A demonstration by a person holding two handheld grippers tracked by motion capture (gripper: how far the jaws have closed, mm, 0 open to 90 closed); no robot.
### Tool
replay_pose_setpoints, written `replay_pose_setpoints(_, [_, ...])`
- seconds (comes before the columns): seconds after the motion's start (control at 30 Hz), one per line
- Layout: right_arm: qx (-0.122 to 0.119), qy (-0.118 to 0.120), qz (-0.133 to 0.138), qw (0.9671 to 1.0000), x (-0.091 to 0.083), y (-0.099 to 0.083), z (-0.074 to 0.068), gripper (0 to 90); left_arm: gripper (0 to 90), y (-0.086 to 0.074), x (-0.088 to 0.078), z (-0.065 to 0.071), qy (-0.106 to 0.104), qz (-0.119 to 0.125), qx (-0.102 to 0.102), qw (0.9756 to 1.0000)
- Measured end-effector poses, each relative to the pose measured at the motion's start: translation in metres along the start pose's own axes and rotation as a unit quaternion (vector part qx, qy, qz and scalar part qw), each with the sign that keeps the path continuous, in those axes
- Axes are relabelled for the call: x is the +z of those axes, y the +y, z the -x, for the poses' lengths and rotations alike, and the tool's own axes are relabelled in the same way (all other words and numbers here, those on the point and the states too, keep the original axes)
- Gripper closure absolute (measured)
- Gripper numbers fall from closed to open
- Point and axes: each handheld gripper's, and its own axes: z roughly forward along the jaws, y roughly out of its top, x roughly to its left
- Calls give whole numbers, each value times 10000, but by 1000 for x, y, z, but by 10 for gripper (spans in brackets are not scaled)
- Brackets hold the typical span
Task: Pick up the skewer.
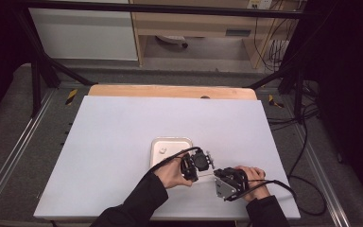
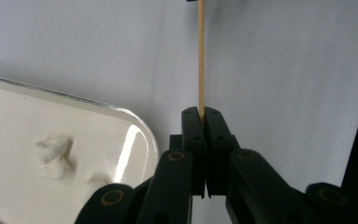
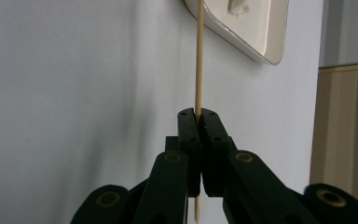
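- One thin wooden stick [image 2: 200, 60] is showing, pale tan, straight and round like a skewer; it is spanning the short gap between the two grippers, low over the bench [image 1: 123, 127] and just beside the tray's near right corner.
- One tray [image 2: 135, 135] is sitting on the bench: a shallow rounded rectangle with a shiny metallic rim and a cream-white inside.
- At least two small white lumps [image 2: 53, 156], soft and irregular, are lying in the tray.
- The bench is wearing a smooth, matte white sheet, with a strip of light wood showing along the far edge.
- The left gripper [image 2: 200, 112] is pinching one end of the stick; its black fingers [image 2: 192, 135] are pressing together with just the stick between them.
- The right gripper [image 3: 198, 113] is doing the same at the other end, its fingers [image 3: 189, 137] closing flat on the stick, which is running on past them toward the tray.
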Motion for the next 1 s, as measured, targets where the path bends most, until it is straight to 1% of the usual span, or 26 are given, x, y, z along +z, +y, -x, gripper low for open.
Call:
replay_pose_setpoints(0.1, [29,-36,7,10000,-1,0,1,889,891,-1,-1,0,11,61,-43,10000])
replay_pose_setpoints(0.17, [108,-60,5,9999,-1,0,2,883,891,-2,-1,0,45,113,-51,9999])
replay_pose_setpoints(0.23, [249,-105,28,9996,-2,-1,2,866,891,-3,-1,-1,61,124,-58,9999])
replay_pose_setpoints(0.27, [371,-125,50,9992,-3,-2,3,842,891,-4,-1,-1,101,98,-55,9999])
replay_pose_setpoints(0.3, [440,-134,59,9989,-3,-2,4,808,891,-6,-1,-2,129,135,-61,9998])
replay_pose_setpoints(0.33, [519,-129,73,9985,-4,-3,5,754,890,-8,-1,-2,142,144,-75,9998])
replay_pose_setpoints(0.37, [636,-206,82,9977,-4,-4,6,702,891,-9,-1,-3,157,165,-95,9997])
replay_pose_setpoints(0.4, [818,-222,106,9963,-6,-5,7,670,891,-11,-2,-4,166,186,-133,9996])
replay_pose_setpoints(0.43, [1007,-197,197,9945,-7,-7,8,618,890,-13,-2,-4,199,211,-135,9995])
replay_pose_setpoints(0.5, [1283,-282,227,9911,-8,-10,9,558,890,-18,-4,-6,221,198,-187,9994])
replay_pose_setpoints(0.57, [1688,-304,272,9848,-9,-15,9,473,890,-23,-6,-7,261,284,-238,9990])
replay_pose_setpoints(0.6, [1880,-317,313,9811,-10,-18,9,440,890,-26,-7,-8,289,327,-277,9987])
replay_pose_setpoints(0.63, [2107,-325,329,9765,-11,-20,9,404,890,-29,-8,-9,318,361,-300,9984])
replay_pose_setpoints(0.67, [2342,-331,354,9710,-11,-23,10,362,890,-32,-9,-10,332,390,-341,9981])
replay_pose_setpoints(0.7, [2578,-341,384,9648,-12,-25,10,331,889,-35,-11,-12,374,424,-364,9977])
replay_pose_setpoints(0.73, [2781,-377,419,9589,-13,-27,10,299,890,-38,-12,-13,366,457,-444,9973])
replay_pose_setpoints(0.8, [3185,-365,466,9461,-14,-32,10,253,889,-45,-15,-15,412,560,-542,9961])
replay_pose_setpoints(0.87, [3498,-342,477,9350,-14,-37,11,212,890,-53,-19,-16,450,695,-632,9946])
replay_pose_setpoints(0.93, [3791,-284,423,9240,-13,-42,10,162,889,-61,-24,-18,471,843,-715,9928])
replay_pose_setpoints(0.97, [3959,-257,382,9171,-13,-44,10,146,889,-66,-25,-18,509,907,-764,9916])
replay_pose_setpoints(1.0, [4094,-237,312,9115,-11,-46,9,128,889,-70,-26,-19,558,983,-823,9902])
